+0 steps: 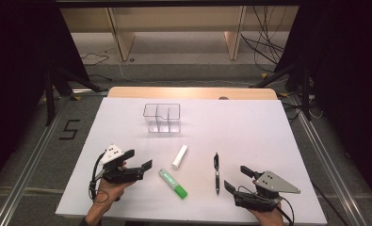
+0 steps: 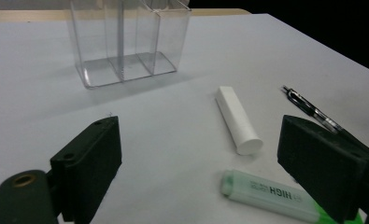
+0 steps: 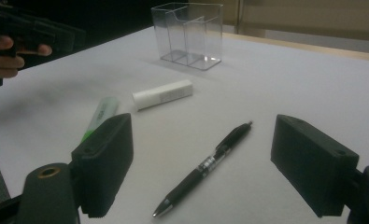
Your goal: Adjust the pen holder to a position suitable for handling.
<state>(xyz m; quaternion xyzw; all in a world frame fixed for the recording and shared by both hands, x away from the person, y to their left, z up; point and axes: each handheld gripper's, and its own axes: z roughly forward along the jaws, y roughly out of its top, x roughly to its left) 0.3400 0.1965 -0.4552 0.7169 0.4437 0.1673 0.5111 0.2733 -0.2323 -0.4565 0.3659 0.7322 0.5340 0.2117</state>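
— Grippers? 
— Left gripper hovering with jaws spread, grasping nothing; right gripper likewise.
— Items? 
— Green highlighter lying near the left gripper; black pen lying near the right; white tube lying between them.

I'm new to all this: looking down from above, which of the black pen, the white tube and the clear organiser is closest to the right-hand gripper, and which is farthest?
From the right gripper:
1. Black pen, just to its left, near the table's front.
2. White tube, farther left, mid-table.
3. Clear organiser, far back and to the left.
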